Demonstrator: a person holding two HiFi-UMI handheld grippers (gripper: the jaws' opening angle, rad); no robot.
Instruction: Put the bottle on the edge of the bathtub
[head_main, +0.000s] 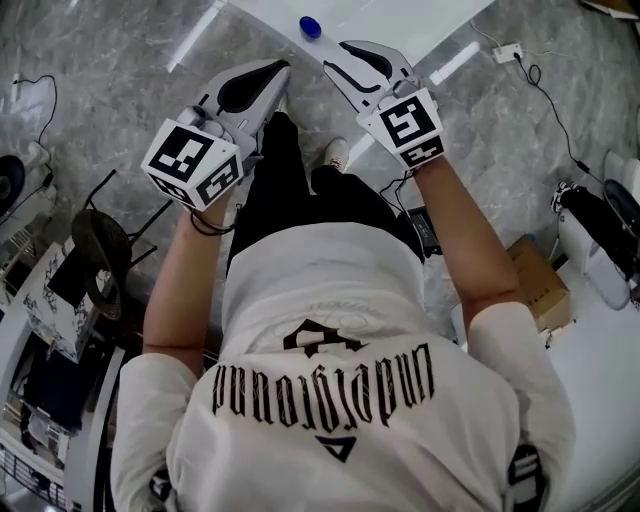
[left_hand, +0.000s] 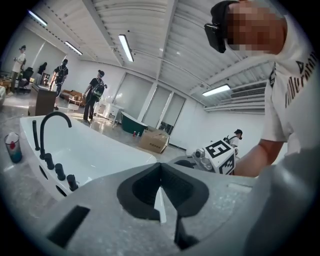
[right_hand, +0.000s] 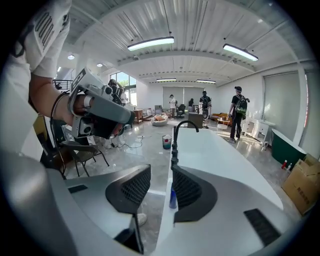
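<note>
A small blue bottle (head_main: 310, 27) stands upright on the rim of the white bathtub (head_main: 400, 15). In the right gripper view the bottle (right_hand: 173, 196) shows through the gap between the jaws, beyond the pads and apart from them, on the tub's near edge (right_hand: 225, 155). My right gripper (head_main: 335, 55) (right_hand: 160, 187) is open with nothing in it. Just left of it, over the floor, my left gripper (head_main: 283, 68) (left_hand: 161, 170) is shut and empty. A black faucet (right_hand: 182, 127) rises farther along the rim.
A folding chair (head_main: 100, 250) stands at the left and a cardboard box (head_main: 540, 285) at the right, with cables on the marble floor. A cup (left_hand: 13, 146) sits beyond the tub's end. Several people stand far back in the room.
</note>
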